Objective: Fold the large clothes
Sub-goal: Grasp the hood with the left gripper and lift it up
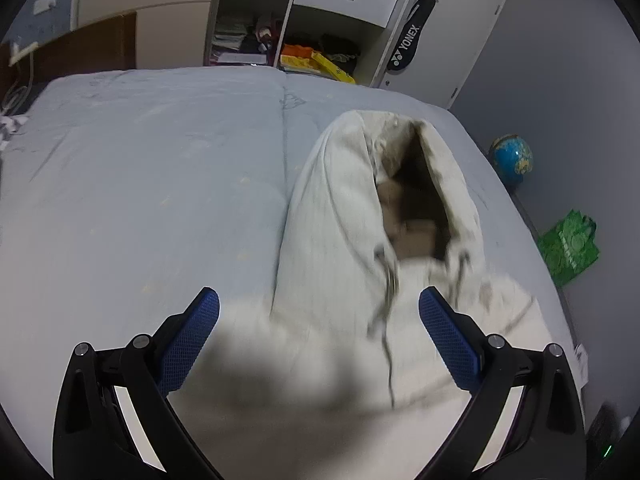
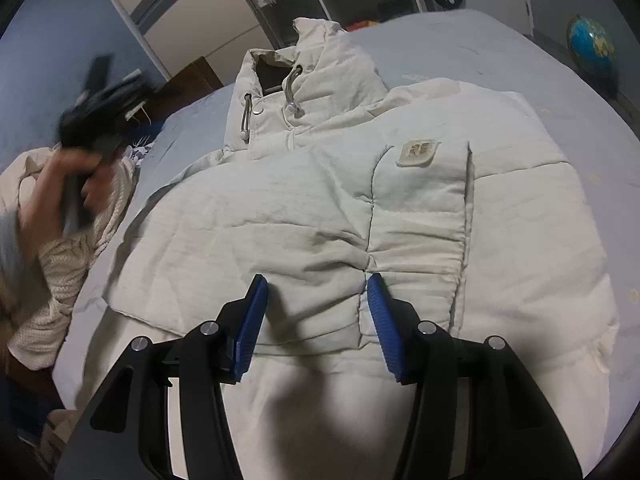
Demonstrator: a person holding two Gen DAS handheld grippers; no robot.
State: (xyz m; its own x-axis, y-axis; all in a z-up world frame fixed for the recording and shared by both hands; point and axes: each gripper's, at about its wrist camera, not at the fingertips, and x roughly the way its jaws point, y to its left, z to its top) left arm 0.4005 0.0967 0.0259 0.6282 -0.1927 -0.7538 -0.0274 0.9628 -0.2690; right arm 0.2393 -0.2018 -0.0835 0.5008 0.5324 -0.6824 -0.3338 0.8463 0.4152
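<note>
A cream puffer jacket (image 2: 320,200) lies front up on the light blue bed (image 2: 500,48), with its hood (image 2: 316,60) at the far end and a patch (image 2: 418,152) on the chest. My right gripper (image 2: 317,278) hovers over the jacket's lower front. Its jaws stand apart and no cloth is between the blue pads. In the left wrist view the jacket (image 1: 332,220) is blurred, and the hood (image 1: 420,184) gapes dark. My left gripper (image 1: 319,292) is wide open above the jacket near the drawstrings and holds nothing. The hand (image 2: 48,188) carrying it shows blurred at the left.
A cream knitted garment (image 2: 68,272) lies bunched at the bed's left edge. Beyond the bed (image 1: 140,180) stand a shelf unit (image 1: 280,20) with drawers, a racket bag (image 1: 408,44) and a wooden headboard (image 1: 80,44). On the floor to the right are a globe (image 1: 512,158) and a green bag (image 1: 570,246).
</note>
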